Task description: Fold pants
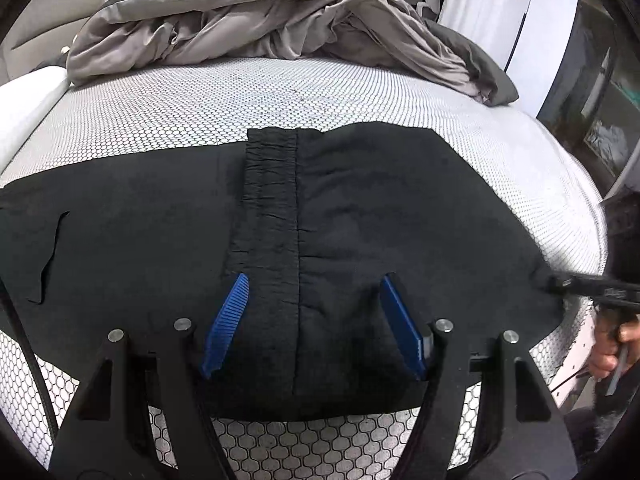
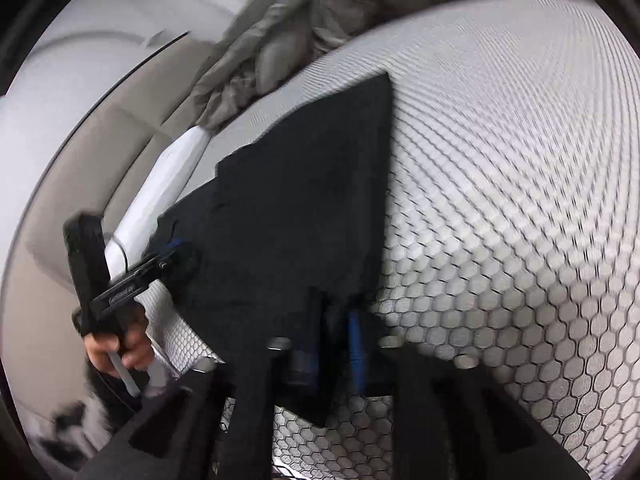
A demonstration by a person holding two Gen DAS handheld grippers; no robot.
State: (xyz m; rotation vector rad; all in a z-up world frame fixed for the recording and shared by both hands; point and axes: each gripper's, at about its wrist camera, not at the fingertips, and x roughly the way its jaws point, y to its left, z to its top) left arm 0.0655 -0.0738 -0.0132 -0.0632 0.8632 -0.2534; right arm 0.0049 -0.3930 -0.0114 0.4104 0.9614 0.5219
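A: Items, left to right?

B: Bed (image 1: 360, 92), white honeycomb cover. Grey duvet (image 1: 256, 12) bunched at its far side. Black pants (image 1: 160, 216) laid flat across the near part, waistband (image 1: 272, 200) running down the middle.

A: Grippers?

B: Left gripper (image 1: 314, 300): jaws apart, nothing held, blue pads either side of the waistband. Right gripper (image 2: 340, 336): closed on the pants' edge at the right; hand (image 1: 612, 348) at its handle.

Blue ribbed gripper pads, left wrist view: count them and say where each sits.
2. One blue ribbed pad stands left of the black pants' gathered waistband, the other to its right, both over the dark fabric. The right gripper's pads are hidden here.
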